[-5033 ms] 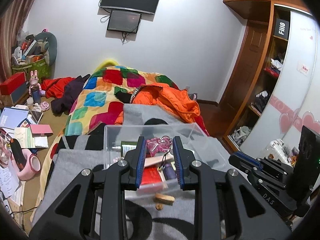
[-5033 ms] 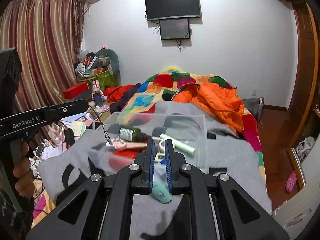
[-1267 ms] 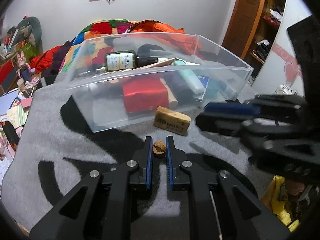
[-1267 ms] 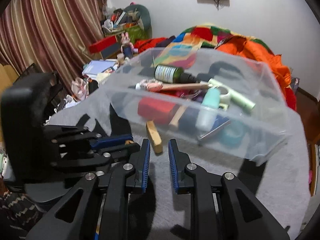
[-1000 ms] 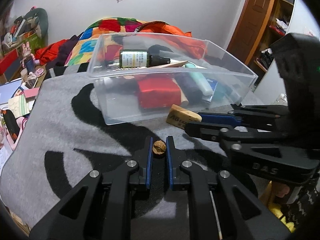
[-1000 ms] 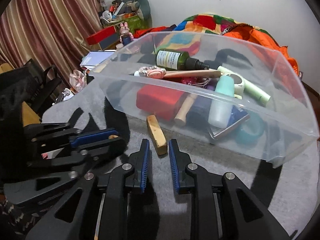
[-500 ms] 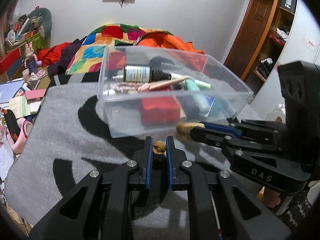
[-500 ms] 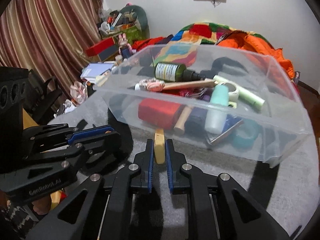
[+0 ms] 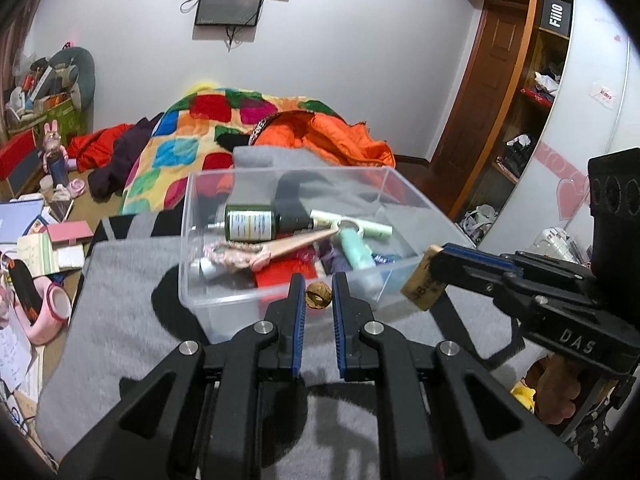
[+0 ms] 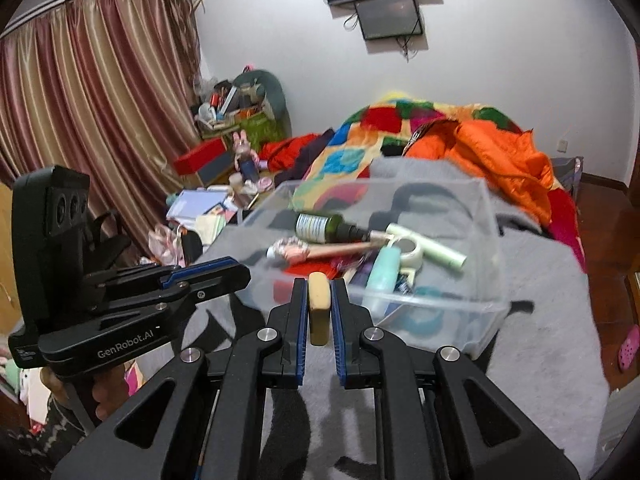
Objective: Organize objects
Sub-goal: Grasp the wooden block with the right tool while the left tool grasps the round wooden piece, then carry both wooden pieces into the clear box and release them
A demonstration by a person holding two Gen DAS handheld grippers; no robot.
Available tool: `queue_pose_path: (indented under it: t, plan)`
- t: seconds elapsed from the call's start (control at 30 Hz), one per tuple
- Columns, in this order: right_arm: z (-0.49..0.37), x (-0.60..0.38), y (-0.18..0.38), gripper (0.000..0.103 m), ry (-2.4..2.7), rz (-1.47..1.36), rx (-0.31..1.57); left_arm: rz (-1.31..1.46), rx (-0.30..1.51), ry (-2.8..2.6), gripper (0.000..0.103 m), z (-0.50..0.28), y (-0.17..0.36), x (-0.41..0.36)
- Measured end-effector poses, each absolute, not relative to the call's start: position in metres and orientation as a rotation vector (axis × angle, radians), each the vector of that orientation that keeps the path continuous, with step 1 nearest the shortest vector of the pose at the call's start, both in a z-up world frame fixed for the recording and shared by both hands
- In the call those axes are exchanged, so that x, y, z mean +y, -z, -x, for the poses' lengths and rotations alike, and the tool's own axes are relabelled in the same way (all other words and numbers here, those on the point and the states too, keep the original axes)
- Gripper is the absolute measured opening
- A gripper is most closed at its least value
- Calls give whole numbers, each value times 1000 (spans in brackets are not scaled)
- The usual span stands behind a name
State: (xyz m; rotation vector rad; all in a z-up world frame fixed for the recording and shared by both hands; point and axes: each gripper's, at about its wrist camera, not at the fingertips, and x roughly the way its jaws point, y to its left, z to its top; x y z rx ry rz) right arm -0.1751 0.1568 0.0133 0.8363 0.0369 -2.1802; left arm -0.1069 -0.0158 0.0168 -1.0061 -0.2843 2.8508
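My left gripper (image 9: 319, 295) is shut on a small brown walnut (image 9: 319, 295) and holds it up in front of the near wall of a clear plastic bin (image 9: 208, 300). My right gripper (image 10: 319, 304) is shut on a tan rectangular eraser block (image 10: 319, 312), lifted near the bin's (image 10: 472, 316) near edge; the eraser also shows in the left wrist view (image 9: 422, 284). The bin holds a dark green bottle (image 9: 256, 222), a mint tube (image 9: 354, 246), a red box (image 9: 280, 276), a pink-headed brush and other items.
The bin sits on a grey blanket with black shapes (image 9: 120, 320) on a bed. A patchwork quilt (image 9: 180, 148) and an orange jacket (image 9: 320, 132) lie behind. Cluttered books and boxes (image 9: 40, 240) are on the left, a wardrobe (image 9: 532, 92) on the right.
Both grippers have risen from the blanket, the left with the walnut, the right with the eraser it closed on about half a second ago. The bin now appears lower and farther.
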Motion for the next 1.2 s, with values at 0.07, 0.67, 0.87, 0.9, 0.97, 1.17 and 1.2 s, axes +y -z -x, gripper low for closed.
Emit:
queue_pose_path:
  t: [0.07,0.67,0.87,0.9,0.97,1.17,1.2]
  plan:
    - [178,159,-19,10,2197,-822,31,993,-277,-2854,12,109,-20,-16]
    - [214,154,-21,10,2391,-803,130,1031,-251,-2880,12,149,-18,-18]
    - [219,143,-2,10,2423,-837,221,1106,-259,-2872,12,163,0,-19]
    - [219,142,0,10,2416,-843,224,1117,-260,-2873,12,164,2,-19]
    - [219,138,3,10,2405,-849,232,1134,-261,-2869,12,167,6,-19]
    - [218,134,6,21,2371,-864,241,1143,-250,-2881,34,165,7,-19]
    - [217,136,5,23,2368,-865,234,1135,-248,-2885,35,163,6,-19]
